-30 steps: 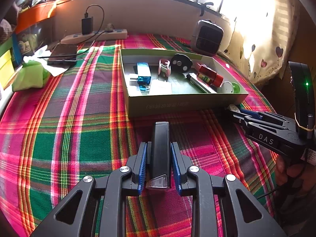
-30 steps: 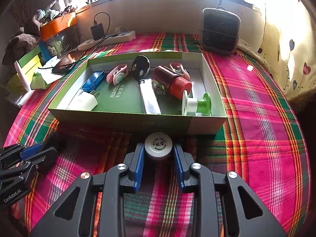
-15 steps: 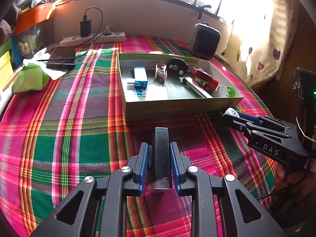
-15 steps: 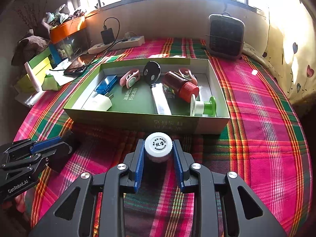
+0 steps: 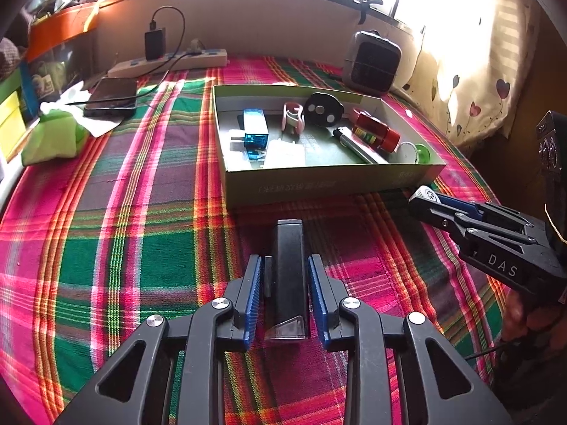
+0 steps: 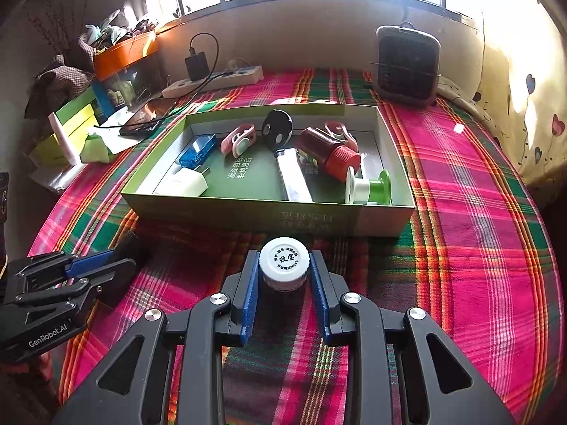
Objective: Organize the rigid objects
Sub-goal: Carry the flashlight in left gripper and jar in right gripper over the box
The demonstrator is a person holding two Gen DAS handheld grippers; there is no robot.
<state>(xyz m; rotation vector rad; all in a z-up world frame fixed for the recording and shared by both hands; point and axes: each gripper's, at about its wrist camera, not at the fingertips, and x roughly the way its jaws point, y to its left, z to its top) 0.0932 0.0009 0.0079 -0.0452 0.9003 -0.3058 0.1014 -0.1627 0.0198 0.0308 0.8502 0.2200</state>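
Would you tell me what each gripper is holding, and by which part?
Left gripper: black rectangular object, by its long sides. Right gripper: white-capped bottle, just below the cap.

box near wall (image 6: 319, 217) ahead | plaid cloth (image 6: 478, 230) right bare

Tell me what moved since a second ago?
Both grippers pulled back from the box, so it looks farther off. The left gripper still holds the black bar, and the right gripper still holds the white-capped jar. Nothing was dropped, and everything inside the box stayed put.
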